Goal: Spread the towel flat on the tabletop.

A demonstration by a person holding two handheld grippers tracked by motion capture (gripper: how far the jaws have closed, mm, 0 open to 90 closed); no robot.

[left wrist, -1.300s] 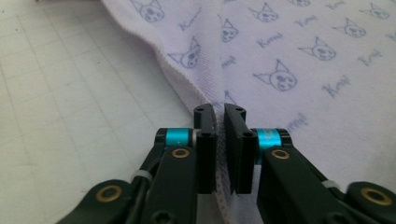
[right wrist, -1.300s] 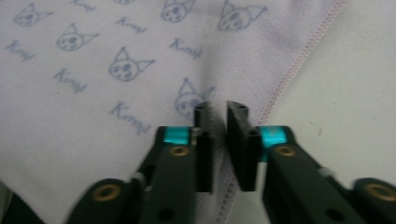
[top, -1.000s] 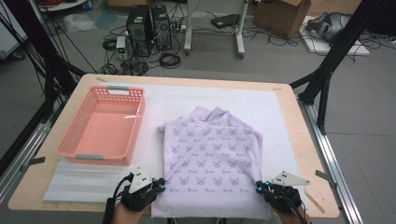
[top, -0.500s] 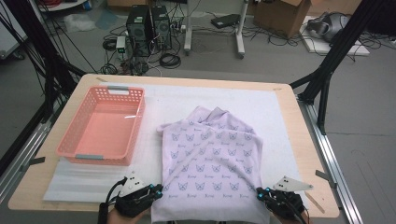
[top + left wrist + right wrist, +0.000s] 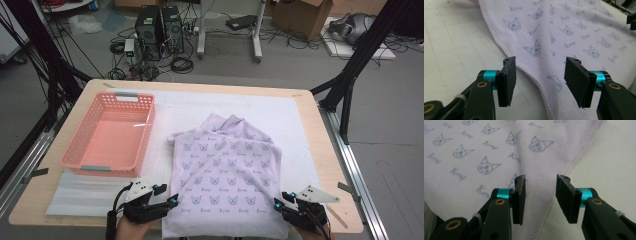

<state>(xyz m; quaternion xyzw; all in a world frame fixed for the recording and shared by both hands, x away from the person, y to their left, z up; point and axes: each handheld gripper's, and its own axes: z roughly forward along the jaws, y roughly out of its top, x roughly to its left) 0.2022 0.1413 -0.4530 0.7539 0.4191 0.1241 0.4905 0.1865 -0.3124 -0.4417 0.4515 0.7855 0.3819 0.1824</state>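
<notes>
A lavender cloth [image 5: 225, 170] printed with cat faces lies folded on the white mat, its near edge at the table's front. My left gripper [image 5: 170, 202] is at the cloth's near left corner. In the left gripper view the stitched hem [image 5: 534, 75] runs between the jaws of the left gripper [image 5: 540, 62], which have just been opening, and neither pad touches it. My right gripper [image 5: 278, 201] is at the near right corner. Its jaws have also just been opening, and the right gripper [image 5: 541, 178] now stands apart over the cloth's hem [image 5: 564, 172] without pressing it.
A pink plastic basket [image 5: 145, 135] stands on the left of the table. In front of it lies a white foam sheet [image 5: 85, 195]. A thin wooden stick [image 5: 340, 217] lies by the right gripper. Computer towers and cables sit on the floor beyond the table.
The cloth's near edge has been drawn closer to the table's front. Both grippers, shut on its near corners before, now stand open and have let go.
</notes>
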